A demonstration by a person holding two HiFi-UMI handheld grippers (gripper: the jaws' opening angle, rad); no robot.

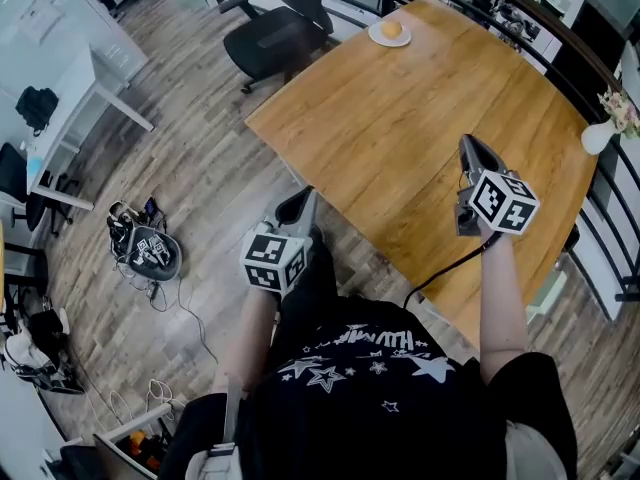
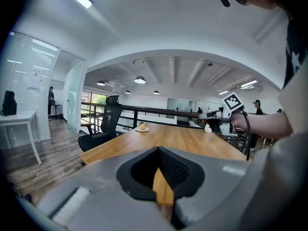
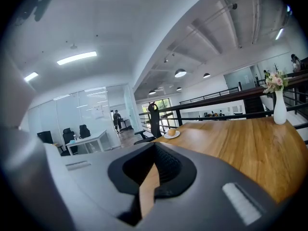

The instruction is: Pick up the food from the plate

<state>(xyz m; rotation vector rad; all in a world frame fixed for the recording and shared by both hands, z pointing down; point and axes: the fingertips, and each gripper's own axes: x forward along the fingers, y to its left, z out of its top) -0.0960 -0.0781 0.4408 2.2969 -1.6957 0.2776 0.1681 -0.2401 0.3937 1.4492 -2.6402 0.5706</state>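
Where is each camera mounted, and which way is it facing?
Head view: on the person's head, facing steeply down at the table; shows forearms, left hand-held gripper, right hand-held gripper.
Left gripper view: on the left one, facing across the table; shows its jaws, the right forearm.
Right gripper view: on the right one, facing across the table; shows its jaws.
Shared: all show the plate with food.

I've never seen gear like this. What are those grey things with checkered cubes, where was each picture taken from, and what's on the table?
No robot: a person holds a two-jaw gripper in each hand. One picture looks down from a camera on the person's head; the others come from cameras riding on the left gripper and right gripper. Both are shut, holding nothing. On the wooden table, a plate with round food sits at the far corner, a vase of flowers near the right edge.
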